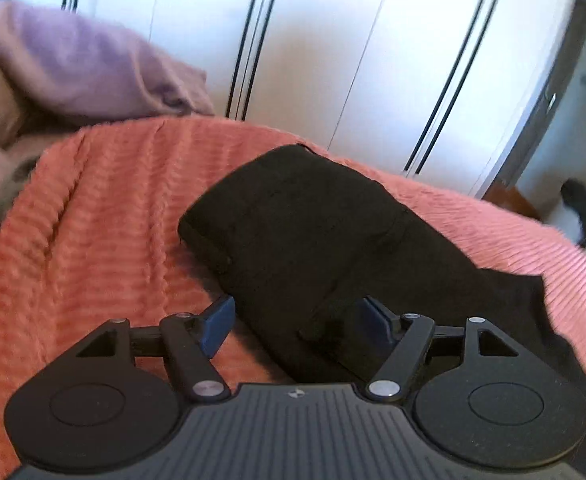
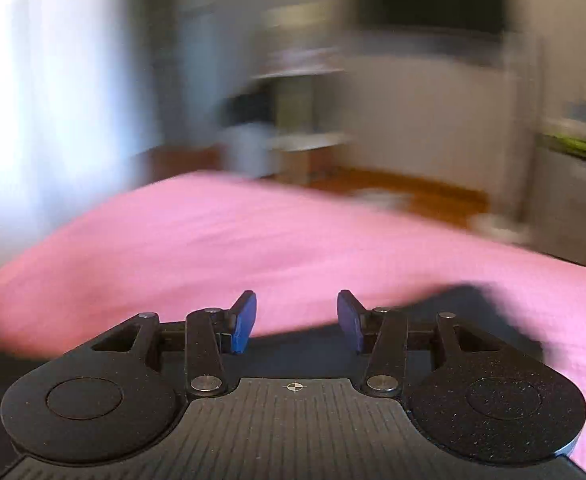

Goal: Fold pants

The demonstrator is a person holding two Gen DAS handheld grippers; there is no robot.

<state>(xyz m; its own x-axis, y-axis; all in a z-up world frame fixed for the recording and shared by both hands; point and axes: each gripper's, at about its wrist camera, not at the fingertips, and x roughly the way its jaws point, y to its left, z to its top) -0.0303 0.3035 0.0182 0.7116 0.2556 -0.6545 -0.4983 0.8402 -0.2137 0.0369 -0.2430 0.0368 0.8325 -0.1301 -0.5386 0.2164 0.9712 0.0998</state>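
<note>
The black pants (image 1: 313, 232) lie folded into a compact bundle on the pink ribbed bedspread (image 1: 105, 216). My left gripper (image 1: 297, 320) is open just above the near end of the bundle, one blue finger on each side, holding nothing. In the right wrist view, which is blurred by motion, my right gripper (image 2: 296, 320) is open and empty over the bedspread (image 2: 253, 232). A dark patch of the pants (image 2: 465, 304) shows just below and right of its fingers.
A lilac blanket or pillow (image 1: 73, 60) is heaped at the bed's far left. White wardrobe doors (image 1: 353, 60) stand behind the bed. A wooden floor and blurred furniture (image 2: 301, 120) lie beyond the bed's far edge in the right wrist view.
</note>
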